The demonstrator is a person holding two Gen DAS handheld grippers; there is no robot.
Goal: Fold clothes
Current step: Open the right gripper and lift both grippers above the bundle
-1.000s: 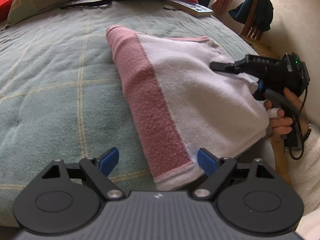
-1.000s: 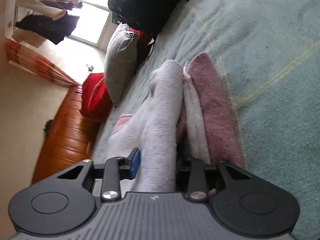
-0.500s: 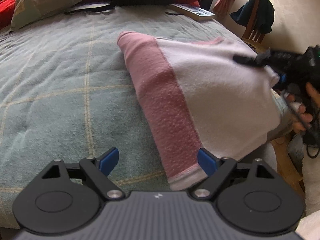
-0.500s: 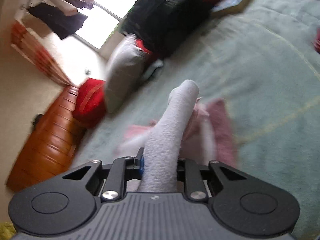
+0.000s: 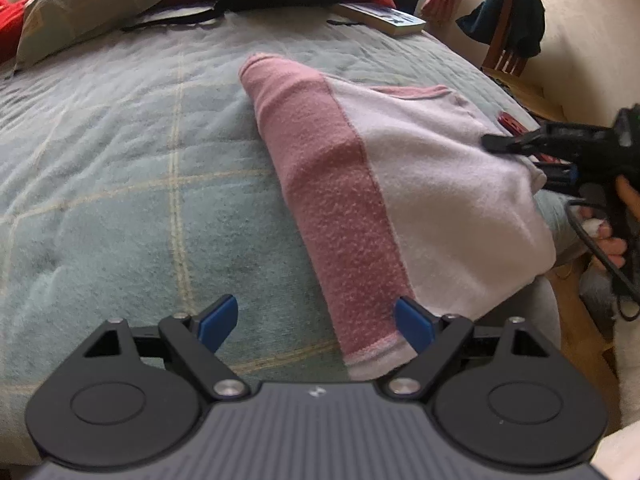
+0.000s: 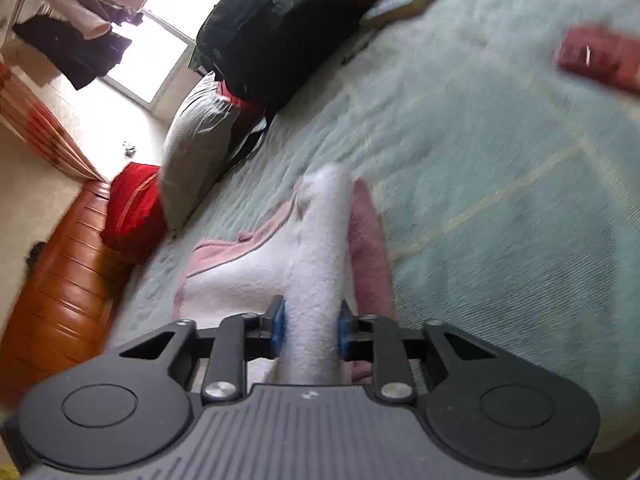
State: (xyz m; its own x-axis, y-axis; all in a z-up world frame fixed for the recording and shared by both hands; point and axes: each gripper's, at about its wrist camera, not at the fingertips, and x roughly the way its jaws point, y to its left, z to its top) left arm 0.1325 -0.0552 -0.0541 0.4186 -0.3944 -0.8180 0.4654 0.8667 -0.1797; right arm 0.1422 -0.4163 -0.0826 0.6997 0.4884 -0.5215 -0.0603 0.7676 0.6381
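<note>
The left claw (image 5: 316, 322) hung spread over the bed (image 5: 120, 184), the folded towel's (image 5: 400, 184) near pink corner just inside its right finger. The right claw (image 6: 308, 326) pinched a raised white fold at the towel's far right edge.

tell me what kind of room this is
Most likely a bedroom in a home. The pink and white garment lies on a bed with a pale green quilt, pillows sit at its head, and clothes hang by the window.
</note>
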